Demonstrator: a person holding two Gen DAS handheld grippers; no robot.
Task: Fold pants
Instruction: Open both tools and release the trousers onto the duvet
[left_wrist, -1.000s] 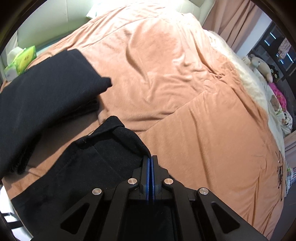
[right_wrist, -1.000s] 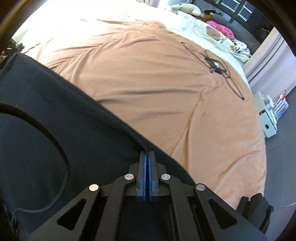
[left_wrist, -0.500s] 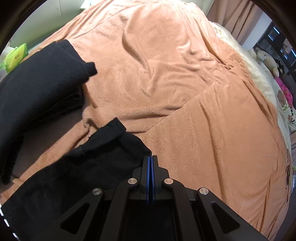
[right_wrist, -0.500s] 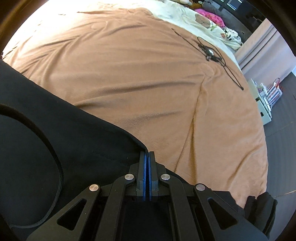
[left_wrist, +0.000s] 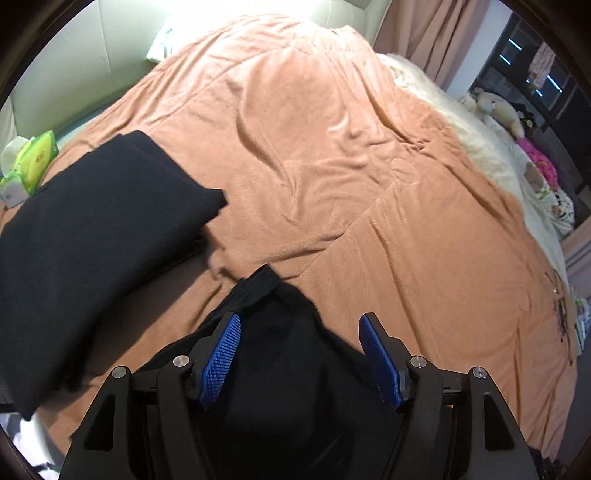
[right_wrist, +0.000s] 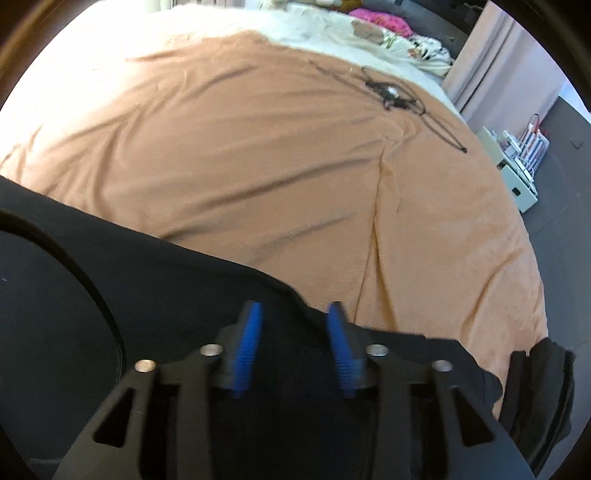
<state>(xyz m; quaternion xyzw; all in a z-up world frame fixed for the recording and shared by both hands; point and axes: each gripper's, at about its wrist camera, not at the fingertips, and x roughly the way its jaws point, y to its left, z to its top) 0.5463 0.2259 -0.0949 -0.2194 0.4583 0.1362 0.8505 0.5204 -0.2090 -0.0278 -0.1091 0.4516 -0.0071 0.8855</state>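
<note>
You are working in a bedroom of a home. A wide bed fills both views, covered with a peach blanket (left_wrist: 332, 155) and, along its far side, a cream blanket (right_wrist: 306, 29). A padded headboard (left_wrist: 88, 66) stands at the bed's far end, and curtains (left_wrist: 436, 33) hang beside it. Stuffed toys (left_wrist: 495, 110) sit at the bed's edge, and a green tissue pack (left_wrist: 33, 162) lies near the headboard. Beyond the bed's other side you can see a dark floor (right_wrist: 561, 155) with a small white box (right_wrist: 517, 184) on it.
</note>
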